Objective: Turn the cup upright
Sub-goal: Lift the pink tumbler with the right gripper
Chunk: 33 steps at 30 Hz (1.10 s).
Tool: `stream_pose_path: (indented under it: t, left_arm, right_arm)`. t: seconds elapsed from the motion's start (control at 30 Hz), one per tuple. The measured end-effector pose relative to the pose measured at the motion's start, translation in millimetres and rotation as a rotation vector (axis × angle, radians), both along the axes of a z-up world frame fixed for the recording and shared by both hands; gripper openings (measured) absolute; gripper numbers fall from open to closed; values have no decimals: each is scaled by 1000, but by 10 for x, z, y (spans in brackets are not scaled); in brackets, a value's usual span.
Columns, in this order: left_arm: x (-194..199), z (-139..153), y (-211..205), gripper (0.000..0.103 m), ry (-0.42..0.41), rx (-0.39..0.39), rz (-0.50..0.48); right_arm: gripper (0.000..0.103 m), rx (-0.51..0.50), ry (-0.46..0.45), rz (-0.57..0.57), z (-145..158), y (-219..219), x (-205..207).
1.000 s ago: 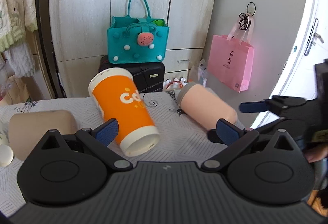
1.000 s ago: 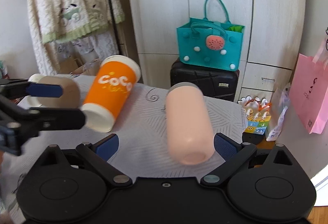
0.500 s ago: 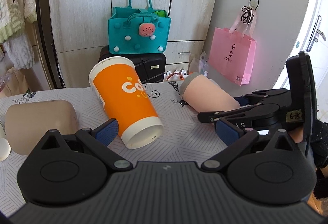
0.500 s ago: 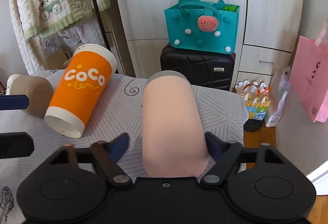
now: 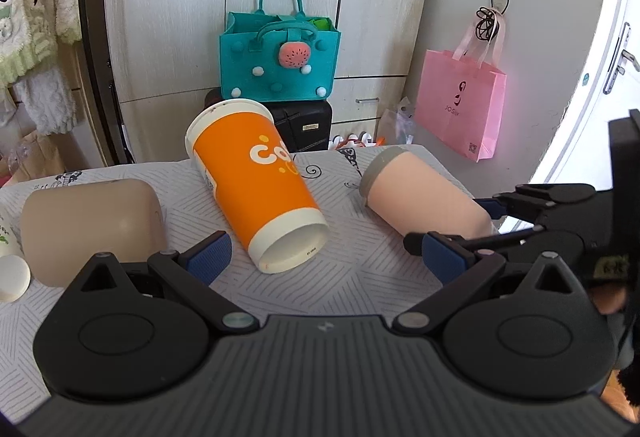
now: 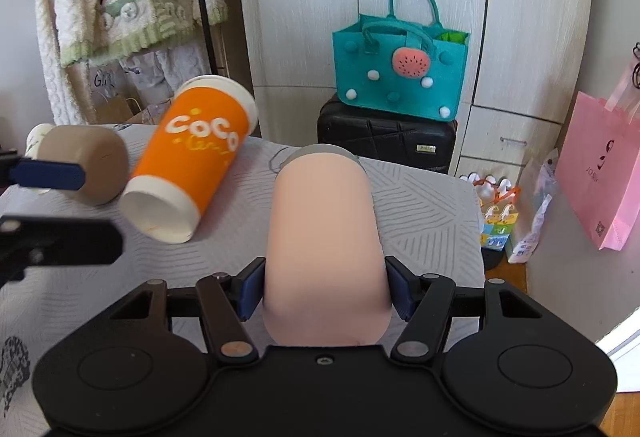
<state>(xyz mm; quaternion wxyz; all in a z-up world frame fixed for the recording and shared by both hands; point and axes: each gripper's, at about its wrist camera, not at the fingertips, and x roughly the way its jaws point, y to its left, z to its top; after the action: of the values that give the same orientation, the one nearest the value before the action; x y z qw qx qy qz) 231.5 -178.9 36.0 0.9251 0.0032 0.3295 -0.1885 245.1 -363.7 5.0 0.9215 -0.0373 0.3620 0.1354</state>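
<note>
A pale pink cup [image 6: 324,237] with a grey rim lies on its side on the table, base toward me; it also shows in the left wrist view [image 5: 420,197]. My right gripper [image 6: 326,295] is shut on its base end, blue pads against both sides. An orange paper cup [image 5: 260,189] lies on its side, seen too in the right wrist view [image 6: 188,173]. A tan cup [image 5: 92,225] lies on its side at the left. My left gripper [image 5: 326,257] is open and empty, in front of the orange cup.
The table carries a white patterned cloth [image 5: 352,277]. A small white object [image 5: 12,277] sits at the table's left edge. Behind the table stand a black suitcase [image 6: 384,137] with a teal bag [image 6: 400,77] on it, and a pink bag [image 5: 460,109] hangs on the wall.
My right gripper has moved forward around the pink cup's base and shut on it. My left gripper stays open and has barely moved.
</note>
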Motion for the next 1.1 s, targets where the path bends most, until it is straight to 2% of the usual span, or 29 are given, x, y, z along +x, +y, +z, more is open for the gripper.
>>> stream_pose_path:
  t: [0.43,0.63,0.93,1.1]
  left_arm:
    - [-356,-16,282,103,-8,-8,-15]
    - [-583,-4,499,103,-36,4,4]
    - [-985,78,894,103,-51,-8,11]
    - [-1175,87,1136,103,-41,-19,16]
  right_arm:
    - [67,-51,-48,1,153,164,-551]
    - [67,-31,-74,-10,197,306,-942]
    - [67,8,-72,63,338,642,-1291]
    - [67,34,-29,118,336,902,-1332]
